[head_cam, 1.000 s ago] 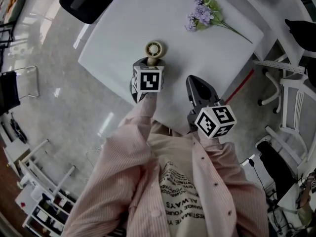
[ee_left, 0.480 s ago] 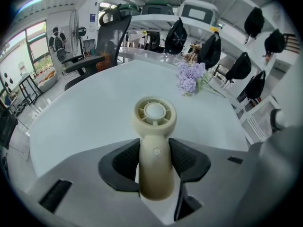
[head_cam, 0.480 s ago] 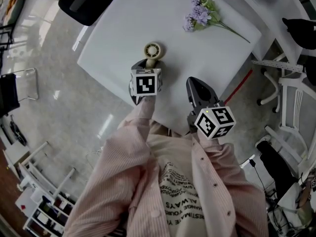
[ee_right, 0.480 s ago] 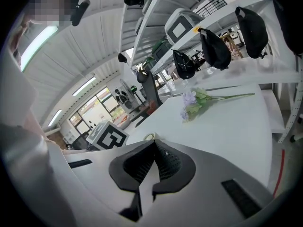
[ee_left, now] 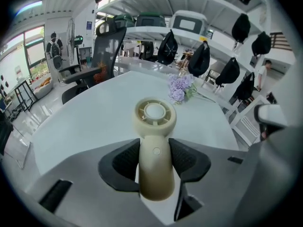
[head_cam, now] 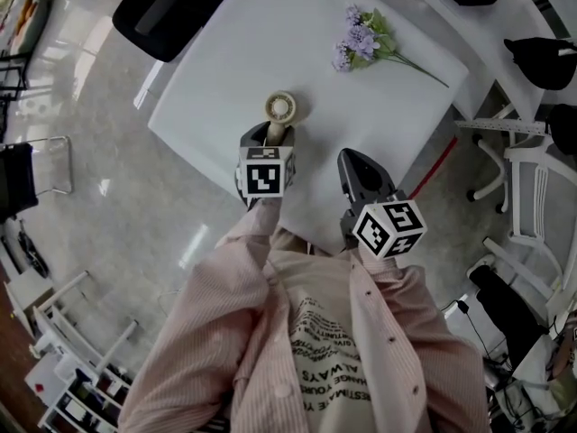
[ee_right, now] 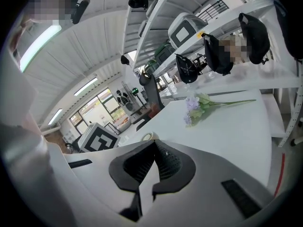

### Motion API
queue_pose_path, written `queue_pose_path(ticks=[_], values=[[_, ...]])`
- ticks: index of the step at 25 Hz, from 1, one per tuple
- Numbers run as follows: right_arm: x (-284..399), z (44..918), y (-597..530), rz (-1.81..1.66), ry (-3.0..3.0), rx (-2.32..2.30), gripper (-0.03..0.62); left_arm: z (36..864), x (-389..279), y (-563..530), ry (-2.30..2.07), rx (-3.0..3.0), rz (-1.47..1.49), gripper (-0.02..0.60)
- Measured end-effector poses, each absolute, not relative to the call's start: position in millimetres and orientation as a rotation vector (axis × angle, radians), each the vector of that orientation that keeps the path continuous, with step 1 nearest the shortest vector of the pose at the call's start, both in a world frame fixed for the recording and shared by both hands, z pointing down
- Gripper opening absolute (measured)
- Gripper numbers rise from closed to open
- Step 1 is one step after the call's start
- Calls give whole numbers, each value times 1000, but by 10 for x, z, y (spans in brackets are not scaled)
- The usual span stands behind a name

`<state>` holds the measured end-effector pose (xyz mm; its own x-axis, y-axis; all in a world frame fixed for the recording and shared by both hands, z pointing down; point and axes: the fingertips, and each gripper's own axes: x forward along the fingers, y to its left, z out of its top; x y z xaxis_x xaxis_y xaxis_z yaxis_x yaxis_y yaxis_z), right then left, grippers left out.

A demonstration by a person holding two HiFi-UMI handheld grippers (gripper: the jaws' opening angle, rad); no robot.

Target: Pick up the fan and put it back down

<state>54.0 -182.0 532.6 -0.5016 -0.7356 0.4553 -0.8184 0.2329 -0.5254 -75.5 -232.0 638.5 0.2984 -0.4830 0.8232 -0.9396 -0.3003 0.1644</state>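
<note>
A cream hand-held fan (head_cam: 280,108) with a round head stands over the near part of the white table (head_cam: 270,34). My left gripper (head_cam: 269,135) is shut on its handle. In the left gripper view both dark pads press the sides of the fan's handle (ee_left: 154,150), and the head points away from me. Whether its lower end touches the table I cannot tell. My right gripper (head_cam: 349,157) hovers at the table's near edge, to the right of the fan, shut with nothing in it. In the right gripper view its pads (ee_right: 163,162) meet, and the fan (ee_right: 149,136) peeks out beyond them.
A sprig of purple flowers (head_cam: 365,36) lies at the table's far right. A black office chair (head_cam: 158,7) stands at the far left corner. White shelving with black caps (head_cam: 541,52) lines the right side. A white chair (head_cam: 532,179) is near the right corner.
My left gripper has risen a little with the fan still held in it. The right gripper has stayed where it was.
</note>
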Motion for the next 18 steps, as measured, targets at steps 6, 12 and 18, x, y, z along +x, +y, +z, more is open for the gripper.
queue_pose_path(ticks=[6, 12, 18], values=[[547, 5178, -1844, 1068, -2406, 1528, -2, 6140, -745, -2207, -1263, 1968, 835, 184], [618, 5036, -1844, 1017, -2424, 1561, -2, 5825, -765, -2143, -1282, 2029, 760, 184], [620, 4828, -1816, 934, -2468, 1562, -2, 5483, -767, -2076, -1284, 2112, 681, 184]])
